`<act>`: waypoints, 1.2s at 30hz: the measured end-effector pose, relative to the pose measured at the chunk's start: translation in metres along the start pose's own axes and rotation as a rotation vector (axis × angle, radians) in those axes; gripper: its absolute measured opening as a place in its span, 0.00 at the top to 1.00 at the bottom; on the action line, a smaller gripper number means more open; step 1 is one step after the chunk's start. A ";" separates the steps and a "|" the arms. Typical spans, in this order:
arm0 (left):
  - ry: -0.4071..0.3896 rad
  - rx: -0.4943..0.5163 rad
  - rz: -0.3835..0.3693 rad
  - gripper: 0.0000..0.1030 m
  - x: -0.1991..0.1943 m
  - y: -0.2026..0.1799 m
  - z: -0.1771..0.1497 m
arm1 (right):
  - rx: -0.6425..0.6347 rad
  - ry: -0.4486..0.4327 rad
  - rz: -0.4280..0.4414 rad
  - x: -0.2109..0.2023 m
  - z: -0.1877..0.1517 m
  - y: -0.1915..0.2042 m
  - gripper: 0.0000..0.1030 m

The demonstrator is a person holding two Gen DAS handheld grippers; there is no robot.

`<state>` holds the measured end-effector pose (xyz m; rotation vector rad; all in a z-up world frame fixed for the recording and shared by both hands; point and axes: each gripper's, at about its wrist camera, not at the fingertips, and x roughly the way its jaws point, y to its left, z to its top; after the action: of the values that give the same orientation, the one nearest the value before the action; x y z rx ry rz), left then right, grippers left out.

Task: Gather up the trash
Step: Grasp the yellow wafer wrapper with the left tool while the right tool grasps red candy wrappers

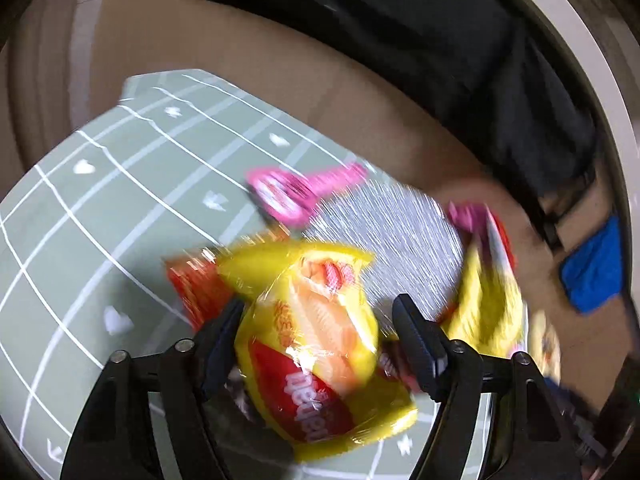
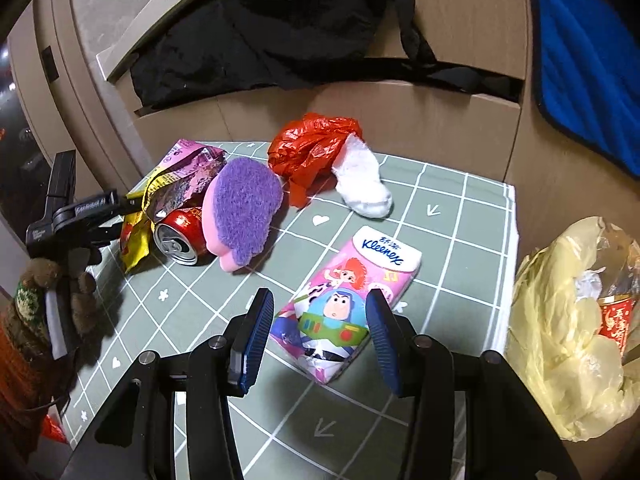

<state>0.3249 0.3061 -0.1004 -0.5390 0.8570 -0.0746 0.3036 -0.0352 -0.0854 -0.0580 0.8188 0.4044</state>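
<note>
In the left wrist view my left gripper (image 1: 320, 312) has its jaws wide around a crumpled yellow snack wrapper (image 1: 316, 344); whether the fingers press it I cannot tell through the blur. The same wrapper (image 2: 138, 236) and left gripper (image 2: 120, 208) show in the right wrist view beside a red can (image 2: 182, 236). My right gripper (image 2: 318, 312) is open, its fingers either side of a pink Kleenex pack (image 2: 348, 304). A red plastic bag (image 2: 310, 152), a white sock (image 2: 362, 184) and a purple-pink sponge (image 2: 244, 212) lie on the green checked cloth (image 2: 452, 248).
A yellowish trash bag (image 2: 560, 340) with rubbish in it hangs off the table's right edge. A black garment (image 2: 280, 40) lies behind over a cardboard box (image 2: 440, 128). A blue cloth (image 2: 592, 60) is at the right. A small brown teddy bear (image 2: 44, 308) stands at the left.
</note>
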 end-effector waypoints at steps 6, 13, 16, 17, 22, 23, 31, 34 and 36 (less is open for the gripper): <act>0.014 0.083 -0.083 0.56 -0.024 -0.025 -0.039 | -0.001 -0.010 -0.001 -0.008 -0.001 0.002 0.56; -0.046 0.119 -0.118 0.63 -0.086 -0.021 -0.073 | -0.092 -0.031 0.015 -0.017 -0.003 0.032 0.56; -0.106 0.118 -0.073 0.63 -0.115 -0.011 -0.077 | -0.137 -0.031 0.071 -0.016 0.002 0.057 0.56; -0.128 0.112 -0.037 0.63 -0.122 -0.007 -0.076 | -0.152 -0.029 0.094 -0.014 0.004 0.066 0.56; -0.187 0.023 0.086 0.63 -0.145 0.027 -0.071 | -0.234 0.014 0.237 0.007 0.021 0.124 0.55; -0.196 0.000 0.095 0.63 -0.148 0.034 -0.070 | -0.258 0.025 0.270 0.014 0.024 0.138 0.55; -0.230 -0.058 0.096 0.63 -0.156 0.061 -0.067 | -0.460 0.054 0.247 0.081 0.035 0.229 0.56; -0.228 -0.059 0.095 0.63 -0.156 0.068 -0.068 | -0.470 0.050 0.182 0.107 0.042 0.235 0.55; -0.224 -0.069 0.093 0.63 -0.154 0.073 -0.066 | -0.450 0.062 0.158 0.121 0.049 0.228 0.55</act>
<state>0.1641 0.3834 -0.0629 -0.5598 0.6666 0.0996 0.3265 0.2243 -0.1153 -0.4278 0.7827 0.7339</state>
